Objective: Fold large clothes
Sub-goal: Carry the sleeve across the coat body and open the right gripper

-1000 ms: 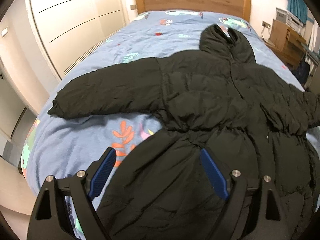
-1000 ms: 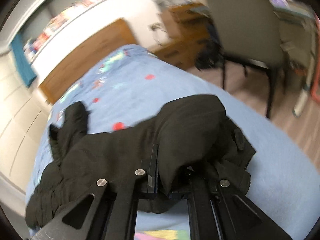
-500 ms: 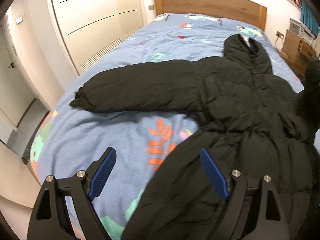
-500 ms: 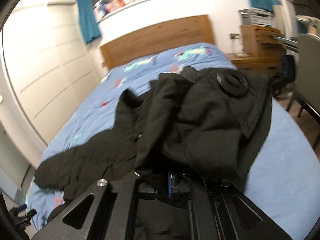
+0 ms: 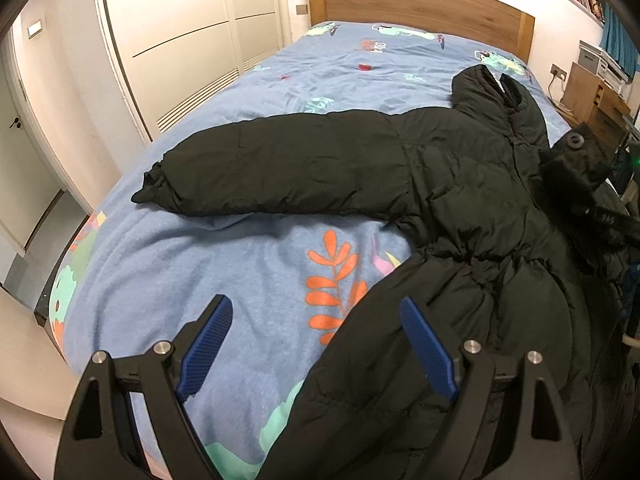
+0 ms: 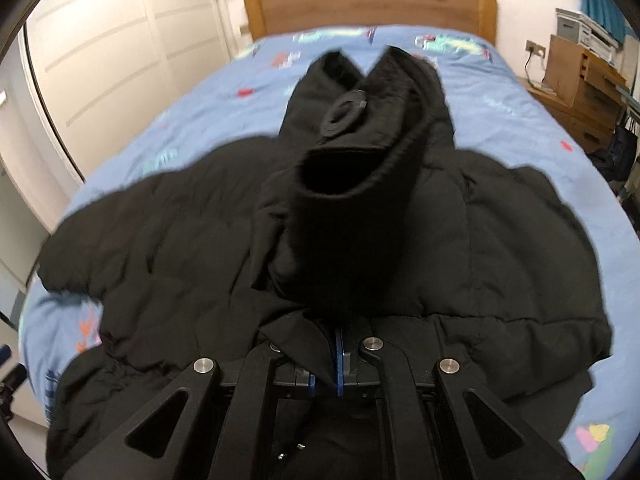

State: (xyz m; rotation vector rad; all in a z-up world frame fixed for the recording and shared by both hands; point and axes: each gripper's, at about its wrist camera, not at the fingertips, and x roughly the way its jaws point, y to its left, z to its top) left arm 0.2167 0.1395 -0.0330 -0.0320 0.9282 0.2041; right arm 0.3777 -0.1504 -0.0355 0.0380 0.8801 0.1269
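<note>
- Right gripper [image 6: 338,364]: jaws closed on the cuff end of the right sleeve [image 6: 352,184], which I hold raised over the chest of the black puffer coat [image 6: 160,240].
- Left gripper [image 5: 316,348]: jaws wide apart and empty, above the coat's left hem edge [image 5: 360,360] at 6 o'clock in the left wrist view.
- Step in hand, as I judge it: folding the right sleeve inward across the body.
- Left sleeve [image 5: 272,172]: spread flat toward 9 o'clock on the blue bedspread [image 5: 240,264], not yet folded.
- Hood [image 5: 496,96]: at 1 o'clock, pointing to the wooden headboard [image 5: 420,0] at 12 o'clock.
- Next move calls for: lower the cuff flat onto the chest, release, then take the left sleeve with my left gripper.
</note>
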